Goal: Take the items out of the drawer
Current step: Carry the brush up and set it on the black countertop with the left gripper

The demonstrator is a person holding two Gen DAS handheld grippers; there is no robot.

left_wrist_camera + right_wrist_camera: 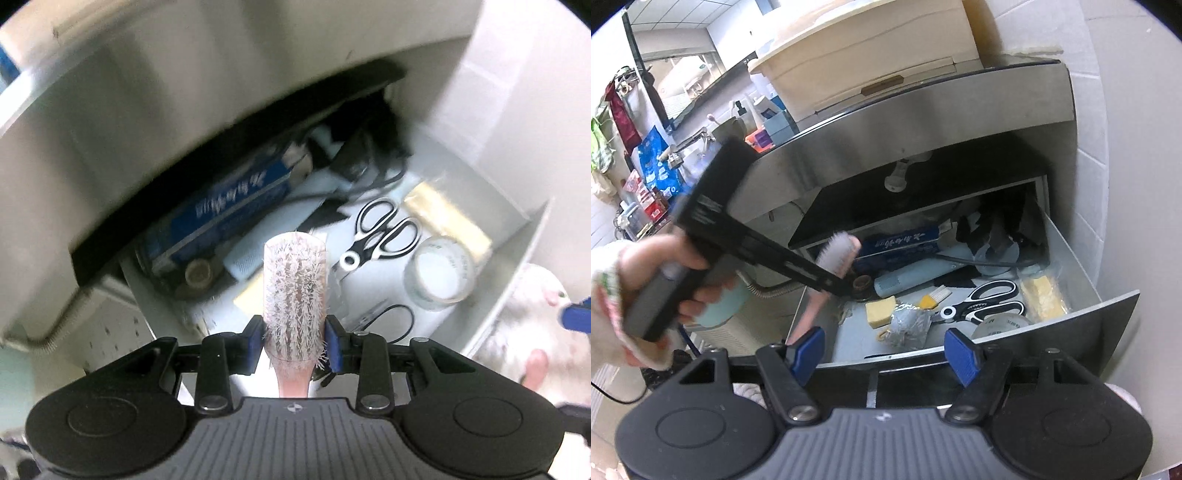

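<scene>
A pink scrub brush (294,295) with white bristles stands clamped between the blue pads of my left gripper (294,341), held above the open metal drawer (517,236). The right wrist view shows the same brush (837,254) lifted over the drawer's left end by the other gripper, held in a person's hand (646,273). My right gripper (884,349) is open with nothing between its fingers, hovering in front of the drawer front (1108,332). Inside lie black-and-white scissors (986,301), a tape roll (439,273), a blue box (221,210) and yellow sponges (881,312).
A steel counter edge (923,125) overhangs the drawer, with a cream cabinet (868,62) on top. A tiled wall (1126,147) closes the right side. A flexible metal hose (772,291) runs left of the drawer. Crumpled foil (908,325) and a black cable (979,258) sit among the clutter.
</scene>
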